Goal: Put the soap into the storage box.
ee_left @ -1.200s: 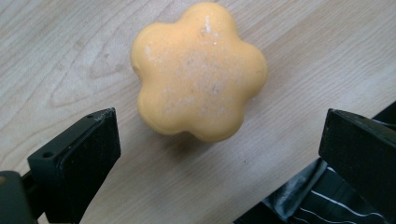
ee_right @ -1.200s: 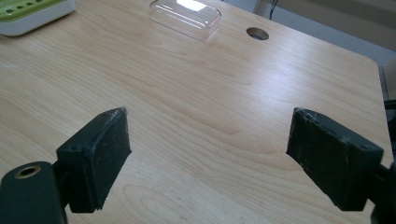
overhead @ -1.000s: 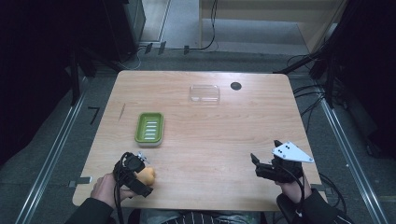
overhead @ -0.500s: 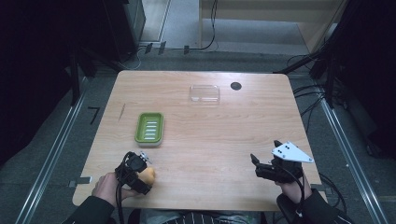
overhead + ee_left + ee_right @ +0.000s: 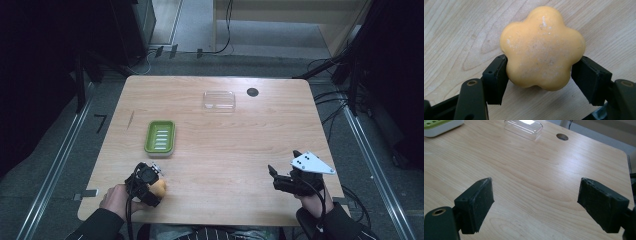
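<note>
An orange flower-shaped soap (image 5: 541, 47) sits on the wooden table (image 5: 225, 145) near the front left edge, also seen from above as the soap (image 5: 159, 188). My left gripper (image 5: 539, 77) is shut on it, one black jaw pressed against each side; a hand holds the left gripper (image 5: 152, 184) low over the table. A green soap dish (image 5: 160, 136) lies a little beyond it, apart from it. My right gripper (image 5: 283, 162) rests at the front right, and in its own view the right gripper (image 5: 536, 202) stands open with bare wood between the jaws.
A clear plastic lid or tray (image 5: 219, 100) lies toward the back middle, with a round cable hole (image 5: 252, 92) just right of it. The green dish (image 5: 439, 125) and clear tray (image 5: 524, 127) appear far ahead of the right gripper. Dark floor, rails and cables surround the table.
</note>
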Demonstrator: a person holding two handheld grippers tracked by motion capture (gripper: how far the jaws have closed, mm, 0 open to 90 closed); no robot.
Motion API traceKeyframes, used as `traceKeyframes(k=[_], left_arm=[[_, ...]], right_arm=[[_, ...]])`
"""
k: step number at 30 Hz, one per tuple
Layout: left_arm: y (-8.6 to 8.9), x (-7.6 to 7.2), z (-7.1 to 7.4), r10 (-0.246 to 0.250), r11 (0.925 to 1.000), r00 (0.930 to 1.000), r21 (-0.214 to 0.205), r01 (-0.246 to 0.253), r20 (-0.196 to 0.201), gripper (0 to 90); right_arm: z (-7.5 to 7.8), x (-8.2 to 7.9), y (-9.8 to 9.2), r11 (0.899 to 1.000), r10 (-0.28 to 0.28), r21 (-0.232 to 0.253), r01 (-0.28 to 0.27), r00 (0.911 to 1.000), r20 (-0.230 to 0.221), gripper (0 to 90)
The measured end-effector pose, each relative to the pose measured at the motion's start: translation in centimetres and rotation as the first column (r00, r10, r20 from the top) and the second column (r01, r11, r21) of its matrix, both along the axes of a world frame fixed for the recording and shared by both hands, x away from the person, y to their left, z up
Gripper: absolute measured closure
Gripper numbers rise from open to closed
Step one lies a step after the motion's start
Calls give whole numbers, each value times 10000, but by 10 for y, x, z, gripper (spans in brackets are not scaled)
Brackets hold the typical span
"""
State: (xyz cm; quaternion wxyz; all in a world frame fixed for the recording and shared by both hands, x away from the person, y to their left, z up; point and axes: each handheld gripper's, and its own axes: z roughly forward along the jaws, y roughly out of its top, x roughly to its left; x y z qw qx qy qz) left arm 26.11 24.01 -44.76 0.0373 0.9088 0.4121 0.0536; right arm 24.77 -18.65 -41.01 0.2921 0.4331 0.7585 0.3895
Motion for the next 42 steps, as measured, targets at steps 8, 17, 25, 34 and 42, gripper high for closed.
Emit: traceKeyframes(k=[8, 17, 25, 34, 42], left_arm=[[2, 0, -2, -2, 10000, 10000, -49, 2, 66, 366], [4, -1, -3, 56, 9997, 9998, -222, -52, 169, 394], [4, -3, 0, 24, 9990, 9997, -438, -13, 251, 396], [10, -3, 5, 179, 9988, 9992, -462, -163, 362, 396], [10, 0, 11, 203, 9988, 9988, -463, -182, 442, 396]], right_arm=[[0, 0, 0, 10000, -2, 10, 2, 10000, -9, 137], [0, 0, 0, 10000, 11, 2, -11, 10000, 10, 137], [0, 0, 0, 10000, -18, 8, 18, 10000, 26, 137], [0, 0, 0, 10000, 25, 16, -25, 10000, 12, 137], [0, 0, 0, 10000, 22, 17, -22, 10000, 1, 137]])
